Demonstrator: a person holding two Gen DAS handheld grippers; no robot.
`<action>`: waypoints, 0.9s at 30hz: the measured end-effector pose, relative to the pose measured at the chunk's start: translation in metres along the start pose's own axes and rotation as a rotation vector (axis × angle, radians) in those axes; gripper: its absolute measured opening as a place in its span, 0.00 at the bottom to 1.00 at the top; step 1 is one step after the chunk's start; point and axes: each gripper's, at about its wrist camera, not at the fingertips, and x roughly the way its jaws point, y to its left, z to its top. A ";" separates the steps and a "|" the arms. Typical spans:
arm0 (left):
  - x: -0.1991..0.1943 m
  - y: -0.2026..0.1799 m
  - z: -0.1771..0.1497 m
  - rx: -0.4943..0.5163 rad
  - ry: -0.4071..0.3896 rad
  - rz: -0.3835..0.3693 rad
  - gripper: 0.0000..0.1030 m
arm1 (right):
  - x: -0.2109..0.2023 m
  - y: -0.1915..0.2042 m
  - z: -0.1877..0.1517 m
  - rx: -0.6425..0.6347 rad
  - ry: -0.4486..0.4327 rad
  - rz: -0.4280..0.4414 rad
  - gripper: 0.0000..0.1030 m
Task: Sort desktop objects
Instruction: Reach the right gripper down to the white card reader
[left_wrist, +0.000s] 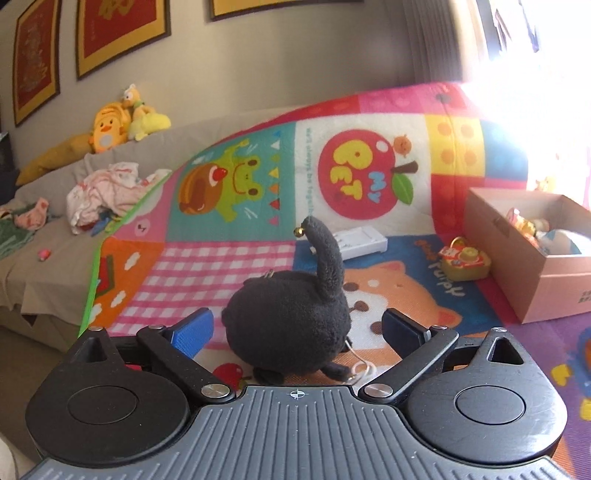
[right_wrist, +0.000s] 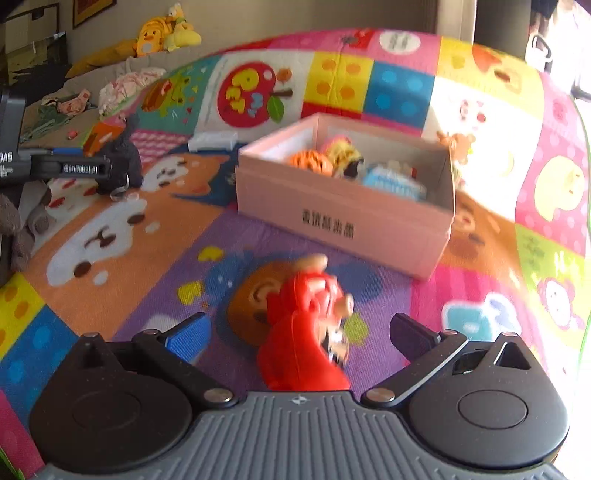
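- Colourful patchwork play mat (left_wrist: 229, 258) reads "MY PET"; the other claw's body reads "GenRobot.AI" in the right view only.
- Left claw (left_wrist: 297, 326) released, straddling a black plush cat (left_wrist: 291, 325) on the mat.
- Right claw (right_wrist: 299, 334) released around a red plastic figurine (right_wrist: 303, 332); pink cardboard box (right_wrist: 343, 221) beyond, printed characters blurred.

Each view looks forward and slightly down from just behind its own claw, low and close over the patchwork blanket (left_wrist: 229, 258). The left view faces the sofa (left_wrist: 55, 206) in its upper left. Both share the pink box (left_wrist: 532, 258) (right_wrist: 343, 206), the black plush toy (left_wrist: 288, 325) (right_wrist: 122, 162) and the apple patch (left_wrist: 365, 177) (right_wrist: 247, 96).
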 end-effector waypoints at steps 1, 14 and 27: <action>-0.007 0.002 0.000 -0.017 -0.012 -0.013 0.98 | -0.006 0.001 0.019 -0.011 -0.025 0.016 1.00; -0.003 0.021 -0.031 -0.218 0.065 -0.248 1.00 | 0.203 0.054 0.230 0.172 0.289 0.231 1.00; 0.011 0.039 -0.038 -0.350 0.144 -0.299 1.00 | 0.344 0.099 0.231 0.113 0.444 0.139 1.00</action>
